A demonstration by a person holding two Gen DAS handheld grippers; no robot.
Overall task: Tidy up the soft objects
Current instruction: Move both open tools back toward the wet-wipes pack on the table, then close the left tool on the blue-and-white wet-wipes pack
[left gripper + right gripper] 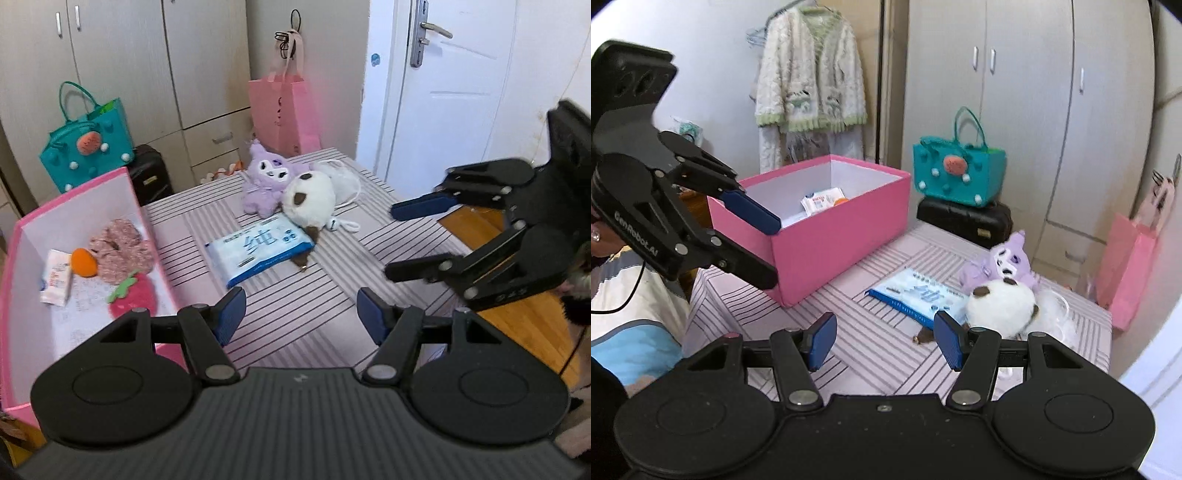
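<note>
- While both grippers hang above the striped pink cloth [295, 295], the left gripper [301, 317] fills the bottom of its own view with its blue pads spread wide and nothing between them.
- At the right of the left wrist view, the right gripper [391, 242] is likewise open and empty, its fingers pointing toward the frame's centre.
- At the left of that view sits the pink box [92, 184], open-topped, with a pink knitted piece [118, 251], an orange plush [84, 262], a strawberry plush [135, 299] and a small white packet [56, 277] inside.
- Near the centre lies a blue-and-white wipes pack [258, 251], flat on the cloth.
- Just above and to the right of it, a white plush with brown patches [310, 201] overlaps the pack's corner and touches a purple Kuromi plush [264, 181] behind it.
- A white corded pouch [343, 181] lies beside the white plush, toward the right.
- Seen from the right wrist, the wipes pack [916, 295] and both plush toys sit at centre right, well apart from the pink box [831, 236] at centre left.
- At the upper left of the left wrist view stands a teal tote bag [86, 147] on a black case [151, 173]; a pink paper bag [284, 110] hangs at top centre.
</note>
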